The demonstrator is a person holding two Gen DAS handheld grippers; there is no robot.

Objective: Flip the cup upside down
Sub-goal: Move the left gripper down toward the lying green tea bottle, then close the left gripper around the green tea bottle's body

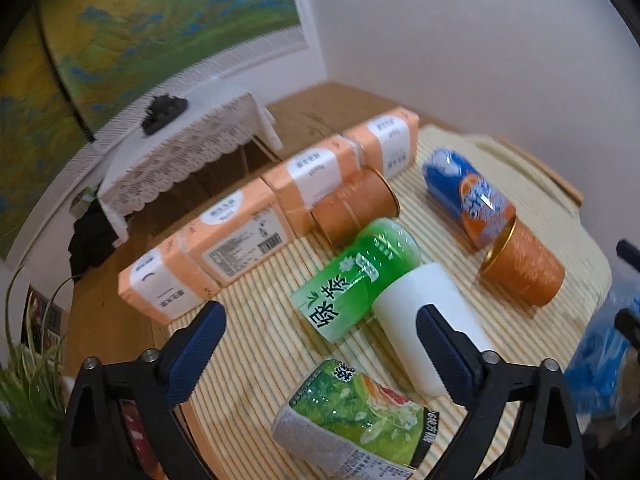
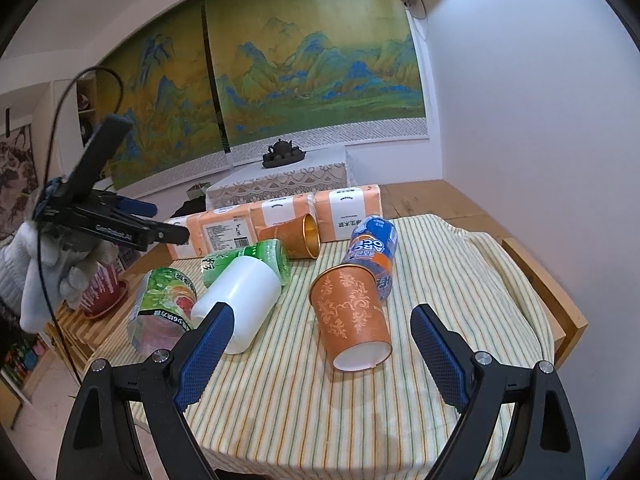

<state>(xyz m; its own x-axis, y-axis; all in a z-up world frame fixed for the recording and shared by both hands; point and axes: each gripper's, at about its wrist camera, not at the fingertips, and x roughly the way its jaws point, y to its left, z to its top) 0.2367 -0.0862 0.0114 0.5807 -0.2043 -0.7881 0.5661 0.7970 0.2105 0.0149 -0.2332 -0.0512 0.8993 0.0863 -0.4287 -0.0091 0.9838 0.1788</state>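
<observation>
Three cups lie on their sides on the striped cloth (image 2: 304, 396). A white cup (image 1: 424, 320) (image 2: 240, 304) lies against a green bottle. An orange patterned cup (image 2: 350, 316) (image 1: 524, 268) lies with its white base toward the right wrist camera. A second orange cup (image 2: 294, 236) (image 1: 354, 206) lies by the boxes. My left gripper (image 1: 320, 344) is open above the cloth, its right finger over the white cup. It also shows in the right wrist view (image 2: 176, 234). My right gripper (image 2: 320, 350) is open, just in front of the near orange cup.
A green bottle (image 1: 352, 280), a blue-orange can (image 1: 468, 196) and a green carton (image 1: 356, 420) lie on the cloth. Orange boxes (image 1: 256, 224) line the far edge. A wall stands right of the table; a red pot (image 2: 102, 288) sits at left.
</observation>
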